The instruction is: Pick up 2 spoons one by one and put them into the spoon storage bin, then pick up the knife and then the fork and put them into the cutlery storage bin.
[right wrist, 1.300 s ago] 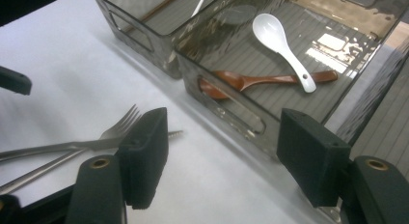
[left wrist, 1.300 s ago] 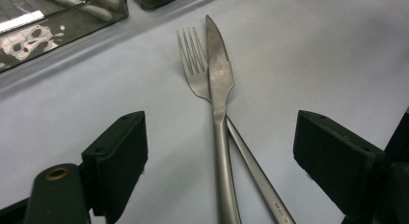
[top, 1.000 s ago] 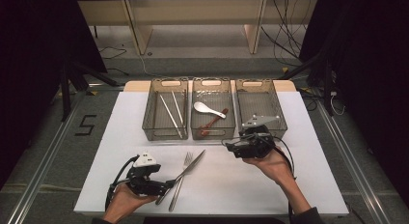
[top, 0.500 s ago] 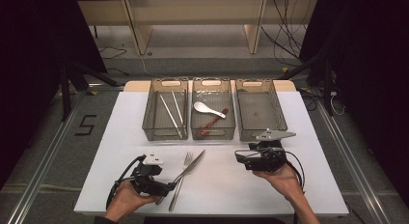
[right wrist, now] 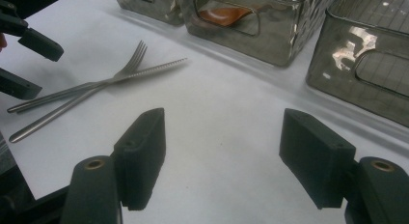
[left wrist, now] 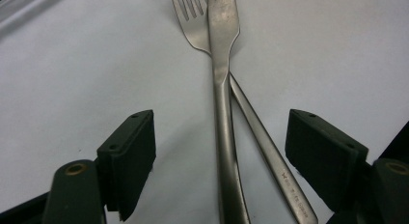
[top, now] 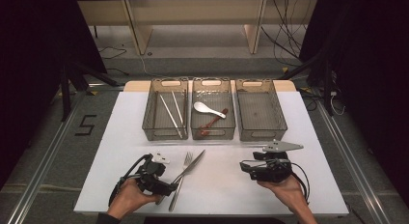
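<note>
My left gripper (left wrist: 219, 151) straddles one knife (left wrist: 223, 89) lying across one fork (left wrist: 260, 137) near the table's (top: 115, 137) front edge; its jaws have just been closing, not yet pressing. My right gripper (right wrist: 222, 156) hangs released over bare tabletop. Three bins (top: 260, 132) line the far side.

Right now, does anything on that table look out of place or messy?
Only the knife and fork: they lie crossed, knife on top, loose on the white table, while the other utensils sit in bins.
</note>
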The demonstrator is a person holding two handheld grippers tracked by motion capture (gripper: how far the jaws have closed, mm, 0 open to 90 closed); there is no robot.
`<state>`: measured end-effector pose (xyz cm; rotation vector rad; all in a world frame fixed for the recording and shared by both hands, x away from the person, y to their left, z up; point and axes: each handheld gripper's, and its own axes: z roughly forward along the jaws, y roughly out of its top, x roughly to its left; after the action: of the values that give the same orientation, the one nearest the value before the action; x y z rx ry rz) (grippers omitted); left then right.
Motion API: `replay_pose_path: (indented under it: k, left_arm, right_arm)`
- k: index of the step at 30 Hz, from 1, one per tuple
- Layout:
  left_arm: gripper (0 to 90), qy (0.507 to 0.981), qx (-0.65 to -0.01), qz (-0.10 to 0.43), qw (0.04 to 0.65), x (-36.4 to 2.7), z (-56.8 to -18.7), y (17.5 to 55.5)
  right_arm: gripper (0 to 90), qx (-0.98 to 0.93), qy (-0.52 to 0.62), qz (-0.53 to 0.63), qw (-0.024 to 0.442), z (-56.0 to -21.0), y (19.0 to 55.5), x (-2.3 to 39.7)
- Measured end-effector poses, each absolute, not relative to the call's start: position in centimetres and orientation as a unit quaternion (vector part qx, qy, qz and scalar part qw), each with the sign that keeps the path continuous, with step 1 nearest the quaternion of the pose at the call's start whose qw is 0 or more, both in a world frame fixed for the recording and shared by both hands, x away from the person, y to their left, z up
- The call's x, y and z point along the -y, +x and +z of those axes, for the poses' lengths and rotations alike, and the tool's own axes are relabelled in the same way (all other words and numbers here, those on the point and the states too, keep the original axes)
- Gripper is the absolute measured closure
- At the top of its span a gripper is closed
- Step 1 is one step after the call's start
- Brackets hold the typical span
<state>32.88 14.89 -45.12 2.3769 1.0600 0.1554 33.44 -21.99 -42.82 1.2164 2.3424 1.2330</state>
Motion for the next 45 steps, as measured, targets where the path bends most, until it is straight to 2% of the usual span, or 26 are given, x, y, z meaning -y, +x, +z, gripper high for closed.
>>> replay_pose_path:
  k: [8, 22, 39, 45]
  left_arm:
    - [27.8, 0.885, -0.4, 0.048, 0.235, -14.9, -45.8, 33.1]
    - [34.5, 0.892, -0.4, 0.032, 0.209, -14.5, -46.1, 33.4]
    - [53.1, 0.902, -0.395, 0.027, 0.172, -13.9, -46.5, 33.3]
    - [56.3, 0.907, -0.391, 0.036, 0.151, -13.4, -46.4, 33.5]
  right_arm:
    - [30.2, -0.799, 0.41, 0.424, 0.114, -43.3, 32.7, 21.9]
    - [30.0, -0.798, 0.415, 0.422, 0.117, -43.9, 32.2, 22.1]
    - [30.0, -0.796, 0.419, 0.42, 0.118, -44.0, 30.9, 22.4]
    - [30.0, -0.796, 0.419, 0.422, 0.115, -44.1, 30.9, 22.6]
